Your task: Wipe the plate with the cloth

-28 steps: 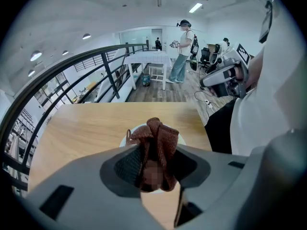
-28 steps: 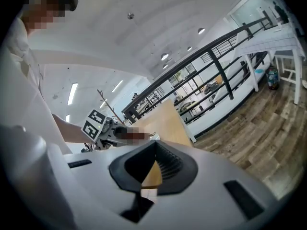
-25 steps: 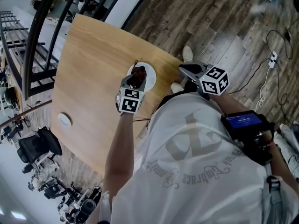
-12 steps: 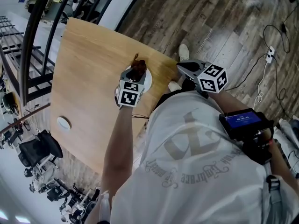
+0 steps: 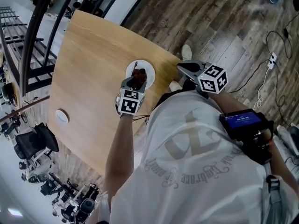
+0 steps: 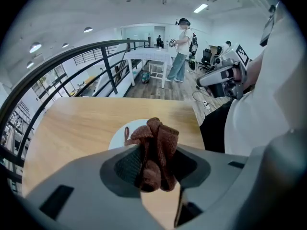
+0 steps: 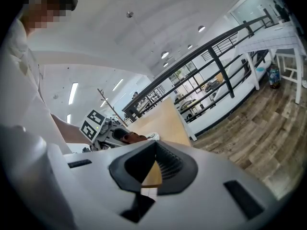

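Note:
A white plate (image 5: pixel 145 70) lies on the wooden table (image 5: pixel 93 55) near its right edge. My left gripper (image 5: pixel 135 81) is shut on a bunched brown cloth (image 5: pixel 138 77), which rests on the plate's near part. In the left gripper view the cloth (image 6: pixel 154 150) bulges up between the jaws with the plate (image 6: pixel 121 134) just beyond it. My right gripper (image 5: pixel 187 70) hangs off the table's right edge over the floor, shut with nothing in it; its own view shows the left gripper (image 7: pixel 125 137) and the cloth (image 7: pixel 132 137) from the side.
A small white disc (image 5: pixel 61 116) sits on the table at the near left. A dark curved railing (image 5: pixel 35 27) runs along the far left. Office chairs (image 5: pixel 32 146) stand below left. Cables (image 5: pixel 273 73) lie on the wooden floor (image 5: pixel 224 27) at right. A person (image 6: pixel 181 51) stands far off.
The left gripper with the cloth has pulled back toward me across the plate, so more of the plate's far rim shows. The right gripper has stayed put.

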